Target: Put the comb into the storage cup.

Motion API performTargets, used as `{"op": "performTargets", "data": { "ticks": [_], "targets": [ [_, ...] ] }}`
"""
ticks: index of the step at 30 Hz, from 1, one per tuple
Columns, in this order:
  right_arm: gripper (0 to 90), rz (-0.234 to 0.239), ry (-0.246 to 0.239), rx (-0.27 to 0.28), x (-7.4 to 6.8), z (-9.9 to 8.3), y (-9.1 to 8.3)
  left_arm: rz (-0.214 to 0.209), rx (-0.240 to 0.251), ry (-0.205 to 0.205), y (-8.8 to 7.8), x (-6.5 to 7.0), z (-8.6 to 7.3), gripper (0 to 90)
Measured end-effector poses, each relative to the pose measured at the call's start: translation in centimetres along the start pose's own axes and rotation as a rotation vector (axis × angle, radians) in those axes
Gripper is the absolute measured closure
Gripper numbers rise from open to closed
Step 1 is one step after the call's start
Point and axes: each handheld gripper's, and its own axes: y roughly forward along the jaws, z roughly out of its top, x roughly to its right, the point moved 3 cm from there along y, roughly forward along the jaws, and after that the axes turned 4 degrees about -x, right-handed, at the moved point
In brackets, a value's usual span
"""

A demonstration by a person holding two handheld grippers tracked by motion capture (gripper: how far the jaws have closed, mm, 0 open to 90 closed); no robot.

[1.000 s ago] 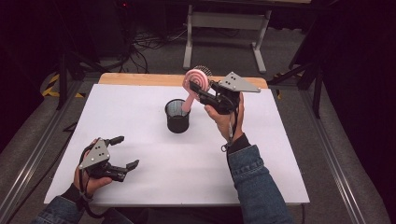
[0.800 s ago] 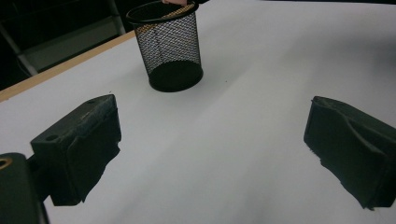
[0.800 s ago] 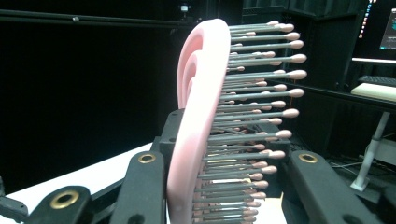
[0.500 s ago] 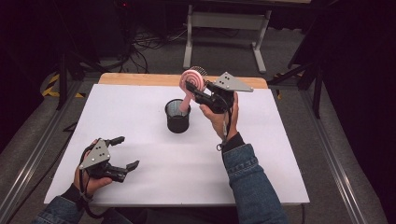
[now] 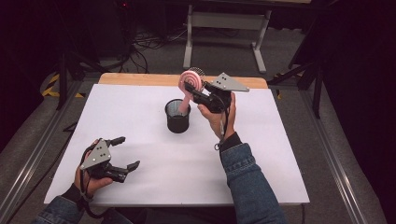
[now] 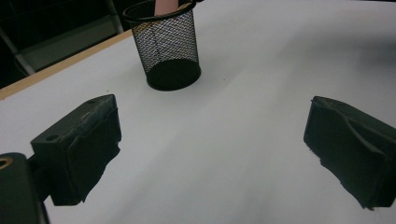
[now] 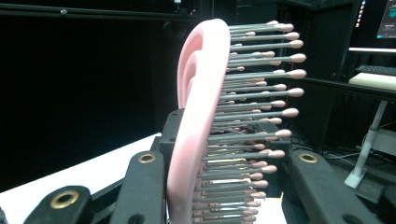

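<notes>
A person sits at a table covered with a white sheet (image 5: 140, 116), holding a two-jaw gripper in each hand. The right gripper (image 5: 196, 93) is raised above the far middle of the table, and its jaws are closed on a pink hairbrush (image 5: 190, 84), clamping it on the neck just below the round head. In the right gripper view, the hairbrush (image 7: 205, 116) stands upright between the two black jaws, its pink back toward the left jaw and its grey bristles with pink tips toward the right jaw. The brush's handle slants down from the jaws into a black mesh cup (image 5: 177, 116), which stands upright on the sheet just below and to the left of the right gripper. Whether the handle touches the bottom of the cup cannot be told. The left gripper (image 5: 123, 154) rests low over the near left part of the sheet, well apart from the cup, with its jaws spread wide and nothing between them. In the left gripper view, the mesh cup (image 6: 166, 51) stands ahead of the open jaws, nearer the left one, with a strip of pink showing at its rim.
</notes>
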Motion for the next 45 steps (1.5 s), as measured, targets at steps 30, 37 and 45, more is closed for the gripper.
{"op": "performTargets", "data": {
  "ticks": [30, 37, 45],
  "targets": [
    [63.0, 0.022, 0.028, -0.031, -0.3, -2.3, 1.2, 0.003, -0.006, 0.005, 0.1, -0.1, -0.1, 5.2],
    [63.0, 0.025, 0.03, -0.038, -0.4, -2.6, 1.3, 0.003, -0.007, 0.006, 0.1, 0.0, -0.1, 5.2],
    [63.0, 0.026, 0.037, -0.045, -0.5, -3.2, 1.5, 0.002, -0.011, 0.007, 0.1, 0.0, -0.1, 5.2]
  ]
}}
